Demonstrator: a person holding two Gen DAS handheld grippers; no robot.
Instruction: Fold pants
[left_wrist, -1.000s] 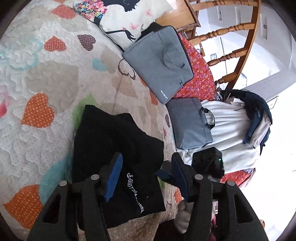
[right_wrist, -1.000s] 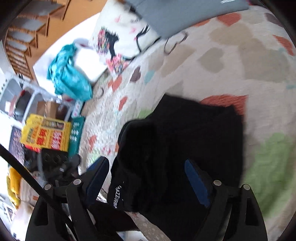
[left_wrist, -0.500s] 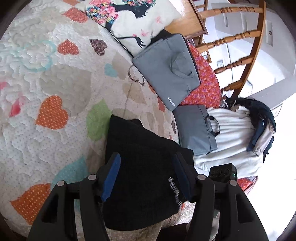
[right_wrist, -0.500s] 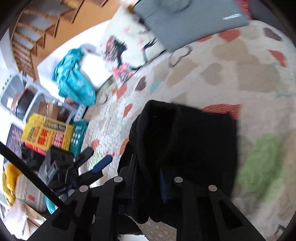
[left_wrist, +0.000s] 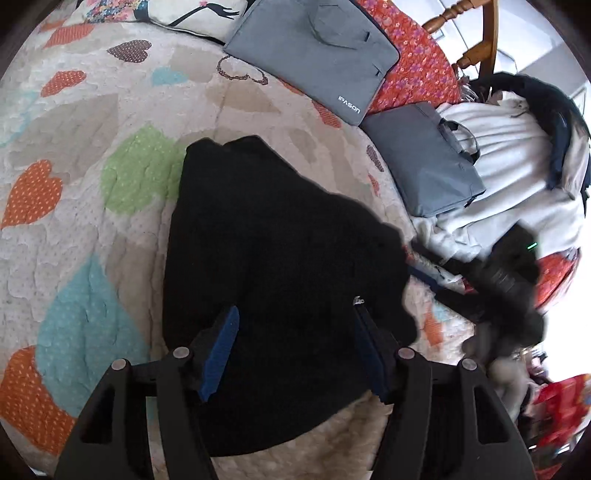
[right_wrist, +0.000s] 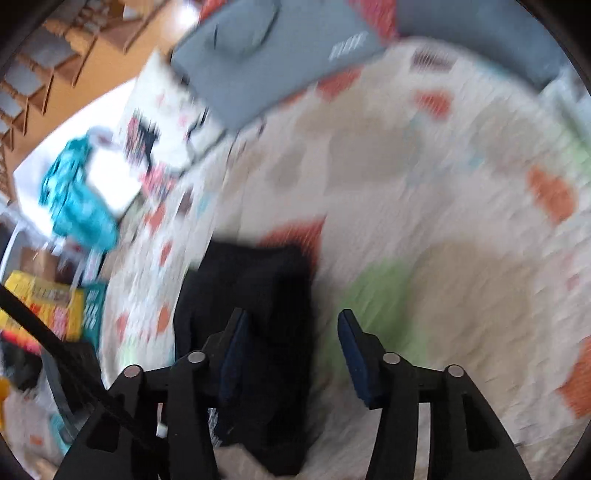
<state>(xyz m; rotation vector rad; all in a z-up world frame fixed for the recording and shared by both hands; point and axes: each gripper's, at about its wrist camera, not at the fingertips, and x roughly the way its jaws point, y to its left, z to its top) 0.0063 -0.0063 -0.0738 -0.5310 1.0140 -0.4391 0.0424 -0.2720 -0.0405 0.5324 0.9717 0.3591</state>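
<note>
The black pants (left_wrist: 280, 258) lie folded in a compact bundle on the heart-patterned quilt (left_wrist: 92, 166). My left gripper (left_wrist: 295, 354) is open, its blue-padded fingers spread just above the near part of the bundle, holding nothing. In the blurred right wrist view the pants (right_wrist: 258, 295) lie low and left of centre. My right gripper (right_wrist: 291, 354) is open and empty, its left finger over the pants' right edge and its right finger over the quilt (right_wrist: 443, 221).
Two grey laptop bags (left_wrist: 314, 51) (left_wrist: 424, 162) lie at the quilt's far edge, beside a white garment (left_wrist: 517, 166) and a wooden chair (left_wrist: 476, 40). A pillow (right_wrist: 159, 122), a teal cloth (right_wrist: 74, 199) and yellow boxes (right_wrist: 44, 306) sit left in the right wrist view.
My right gripper was shut on the pants half a second ago; it has let go, opened and swung right. My left gripper moved closer over the bundle, staying open.
</note>
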